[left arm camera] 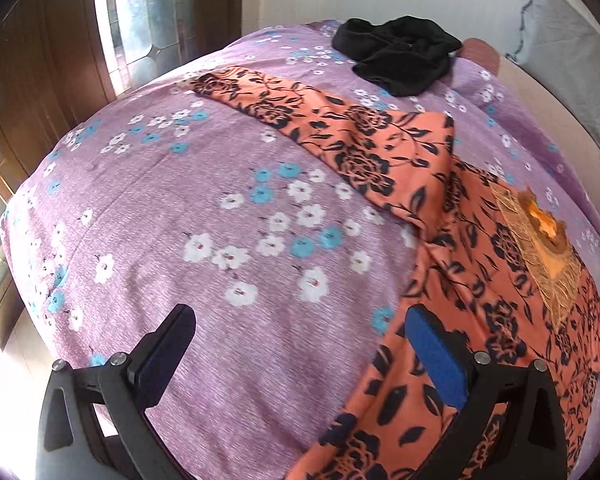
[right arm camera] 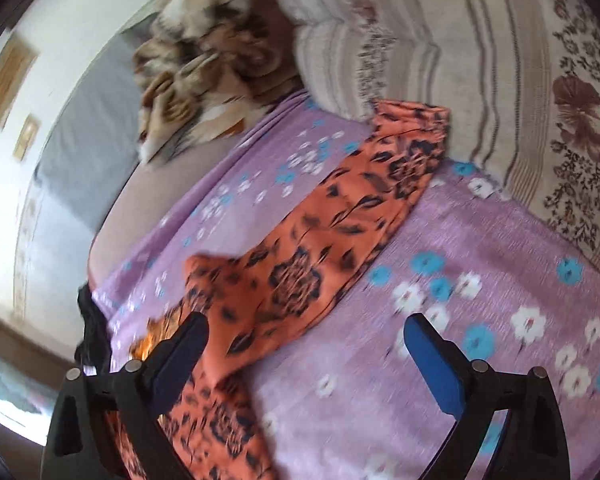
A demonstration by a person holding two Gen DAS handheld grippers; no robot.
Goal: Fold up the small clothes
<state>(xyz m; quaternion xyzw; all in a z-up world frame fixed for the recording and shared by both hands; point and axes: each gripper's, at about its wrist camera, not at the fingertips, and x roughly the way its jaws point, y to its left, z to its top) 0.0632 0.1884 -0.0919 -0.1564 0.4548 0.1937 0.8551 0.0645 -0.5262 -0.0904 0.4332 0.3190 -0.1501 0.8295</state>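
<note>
Orange floral garment [left arm camera: 440,240] lies spread on the purple flowered bedsheet [left arm camera: 204,208], one sleeve reaching to the far left and the body running down the near right, with its gold-trimmed neckline [left arm camera: 540,248] at the right. Black cloth [left arm camera: 400,54] sits crumpled at the far edge. Left gripper [left arm camera: 300,344] and right gripper [right arm camera: 306,346] both hang with jaws spread apart, gripping nothing.
</note>
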